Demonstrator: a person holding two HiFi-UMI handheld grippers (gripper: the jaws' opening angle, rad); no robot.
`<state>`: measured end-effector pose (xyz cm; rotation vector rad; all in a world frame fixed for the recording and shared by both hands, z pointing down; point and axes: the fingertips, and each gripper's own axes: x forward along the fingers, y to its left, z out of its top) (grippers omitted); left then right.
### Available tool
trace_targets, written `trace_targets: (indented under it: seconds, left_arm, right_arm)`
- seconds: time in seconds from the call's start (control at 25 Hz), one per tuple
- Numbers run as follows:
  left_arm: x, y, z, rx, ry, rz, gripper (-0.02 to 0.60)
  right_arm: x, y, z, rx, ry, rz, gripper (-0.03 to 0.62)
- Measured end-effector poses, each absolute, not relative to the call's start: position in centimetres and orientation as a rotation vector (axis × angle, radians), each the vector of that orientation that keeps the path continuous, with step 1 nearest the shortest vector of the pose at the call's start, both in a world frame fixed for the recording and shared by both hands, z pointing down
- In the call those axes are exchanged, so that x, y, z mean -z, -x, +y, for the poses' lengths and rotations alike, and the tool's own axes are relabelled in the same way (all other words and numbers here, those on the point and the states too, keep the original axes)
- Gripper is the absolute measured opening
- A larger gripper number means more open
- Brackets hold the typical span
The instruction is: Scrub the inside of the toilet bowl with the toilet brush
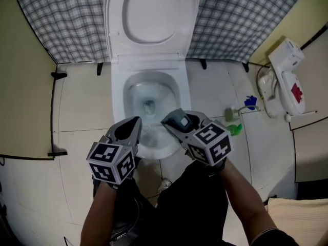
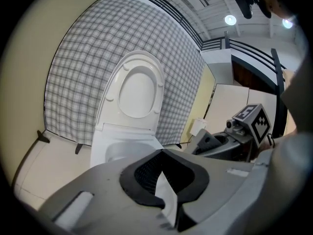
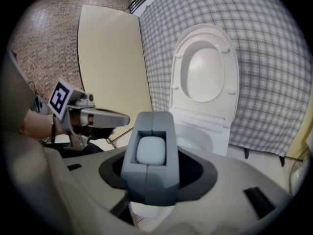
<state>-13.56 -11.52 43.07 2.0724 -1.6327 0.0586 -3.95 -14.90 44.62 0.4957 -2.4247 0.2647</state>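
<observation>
Grippers side by side over the toilet bowl point(image 1: 165, 94)

Nearest to us, the person's forearms point(image 1: 246, 204) reach forward with one gripper in each hand. The left gripper point(image 1: 131, 128) has its jaws narrow. We see only a thin wedge of gap between them, and nothing sits in it. The right gripper point(image 1: 176, 121), just beside it on its inner side, has its jaws wide and closed on a grey block point(image 3: 150, 155) with a pale rounded inset, which stands upright between them. We cannot tell whether that block belongs to the toilet brush.

Just ahead of both sets of tips, and below them, lies the toilet bowl, open, with a little water at its bottom. Both tips hang over its front rim. Beyond the bowl, the seat and lid point(image 1: 151, 14) stand tilted up against a checked cloth point(image 1: 66, 19).

Well out from the right gripper's outer side, on the tiled floor point(image 1: 82, 96), lie a small green thing point(image 1: 235, 129) and a blue thing point(image 1: 250, 102), near a white unit point(image 1: 287, 70) with a red label. We cannot make out whether either one is the brush.
</observation>
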Motion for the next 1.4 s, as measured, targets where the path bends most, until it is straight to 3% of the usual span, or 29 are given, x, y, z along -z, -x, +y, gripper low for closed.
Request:
trace_targets:
  seconds: [0.52,1.4]
  left_arm:
    - [-44.8,13.7,-13.0,-0.071,-2.051,-1.589,0.009]
    - [-46.3,15.3,-12.1,-0.066,-2.009,-1.595,0.009]
  right_arm:
    - [-46.0,9.4,-27.7,-0.066,-0.841,-2.438,0.227]
    - [-51.7,10.3,-25.5,-0.140,-0.787,-2.369,0.227]
